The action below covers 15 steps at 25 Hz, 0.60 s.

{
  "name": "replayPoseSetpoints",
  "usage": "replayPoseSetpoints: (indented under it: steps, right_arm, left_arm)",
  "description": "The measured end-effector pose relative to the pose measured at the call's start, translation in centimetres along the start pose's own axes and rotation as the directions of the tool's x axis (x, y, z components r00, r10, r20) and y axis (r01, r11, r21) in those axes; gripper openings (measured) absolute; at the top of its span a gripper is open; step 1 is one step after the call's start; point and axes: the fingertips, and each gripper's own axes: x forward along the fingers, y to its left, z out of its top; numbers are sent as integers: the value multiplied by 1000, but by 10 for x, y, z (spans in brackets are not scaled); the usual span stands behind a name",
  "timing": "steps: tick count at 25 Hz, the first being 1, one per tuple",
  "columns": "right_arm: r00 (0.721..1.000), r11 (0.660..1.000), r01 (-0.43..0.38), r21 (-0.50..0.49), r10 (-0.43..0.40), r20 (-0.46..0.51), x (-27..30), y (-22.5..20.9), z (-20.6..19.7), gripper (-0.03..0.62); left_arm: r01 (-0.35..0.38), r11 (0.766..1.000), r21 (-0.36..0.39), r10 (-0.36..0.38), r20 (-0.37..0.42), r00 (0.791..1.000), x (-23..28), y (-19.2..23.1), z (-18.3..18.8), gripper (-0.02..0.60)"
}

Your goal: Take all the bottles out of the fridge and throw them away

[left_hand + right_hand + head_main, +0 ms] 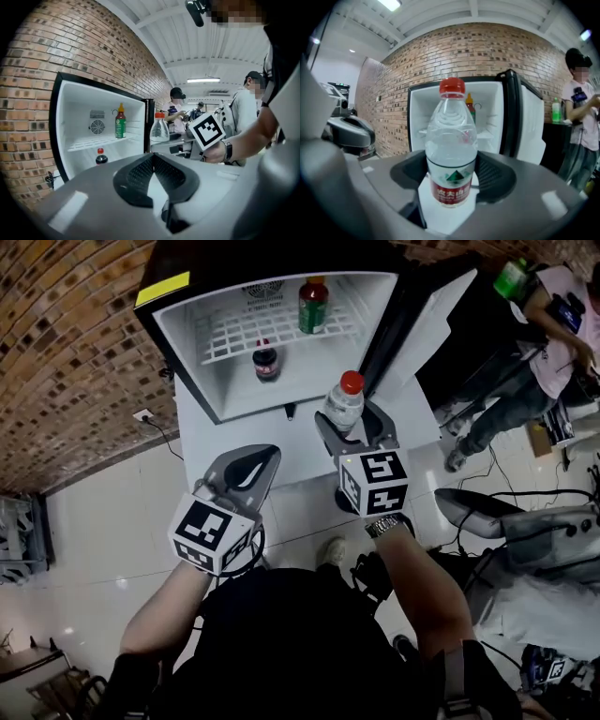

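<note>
Clear water bottle (343, 401) clamped in right gripper (351, 427), just outside fridge (187, 343) | left gripper (251, 465) closed, empty, before fridge | green bottle (312, 304) on fridge shelf, dark bottle (265, 360) beneath

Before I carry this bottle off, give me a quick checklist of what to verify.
1. Grip on the water bottle: ok, the right gripper is shut on its lower body.
2. Bottle upright, red cap on: ok.
3. Left gripper free: ok, jaws together, nothing between them.
4. Fridge emptied: not ok, the green bottle on the wire shelf and the dark bottle below it remain.
5. Bin to drop into: cannot tell, none in view.
6. Path on the right: cannot tell, a person stands beyond the fridge door.
</note>
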Motion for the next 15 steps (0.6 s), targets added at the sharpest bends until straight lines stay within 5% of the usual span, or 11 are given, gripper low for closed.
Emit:
replayPoseSetpoints:
  steps: [15]
  right_arm:
    - [983,997,75,23,-69,-172,-80,-73,-176,299]
  left_arm:
    - [254,966,59,-248,-89,965,95,-92,-20,3]
